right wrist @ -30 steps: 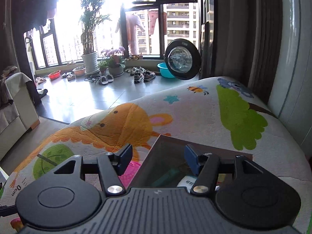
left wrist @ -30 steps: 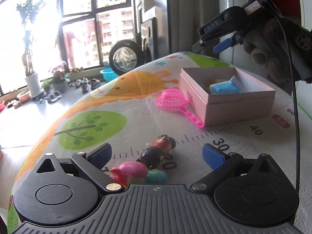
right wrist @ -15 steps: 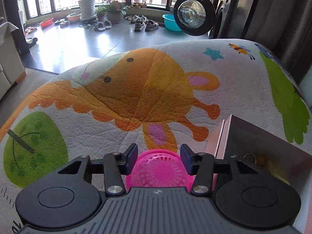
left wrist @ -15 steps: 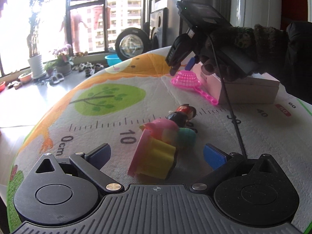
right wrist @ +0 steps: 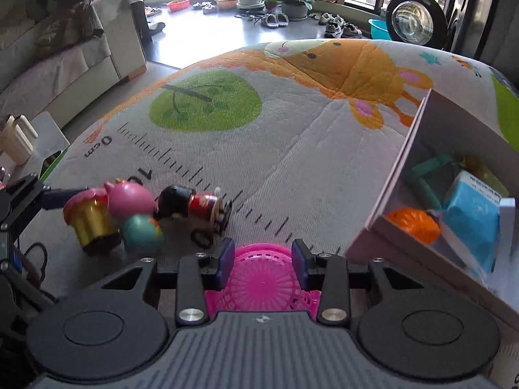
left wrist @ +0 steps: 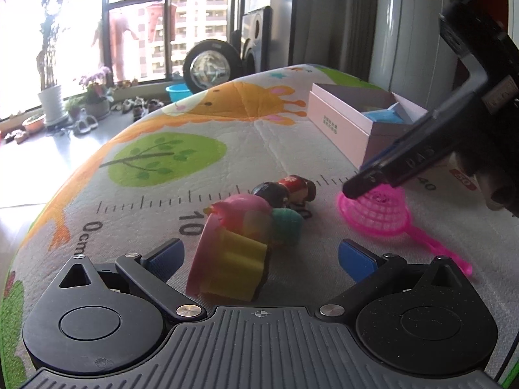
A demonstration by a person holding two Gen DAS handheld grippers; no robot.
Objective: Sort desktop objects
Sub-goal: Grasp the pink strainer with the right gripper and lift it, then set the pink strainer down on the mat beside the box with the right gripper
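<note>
I run both grippers from the wrist views.

1. Right gripper: a second ago its fingers stood wide above the pink cardboard box; they have since come down and narrowed onto the bright pink plastic mesh strainer. The blue pads now bracket the strainer's bowl at the rim and appear to press it. In the left wrist view the right gripper bites the strainer, whose bowl looks tipped off the printed play mat, its handle tip apparently on the mat.

2. Left gripper: fingers wide, nothing held. It has edged nearer the yellow-and-pink toy cupcake, which lies on its side between the open pads. Touching the cupcake is a pink pig figure with a teal body; just beyond lies a small red-and-black doll.

3. Consequence: I judge the strainer grasped, ready for transfer to the box, which already holds a blue packet and an orange item. 3 toys await sorting.
</note>
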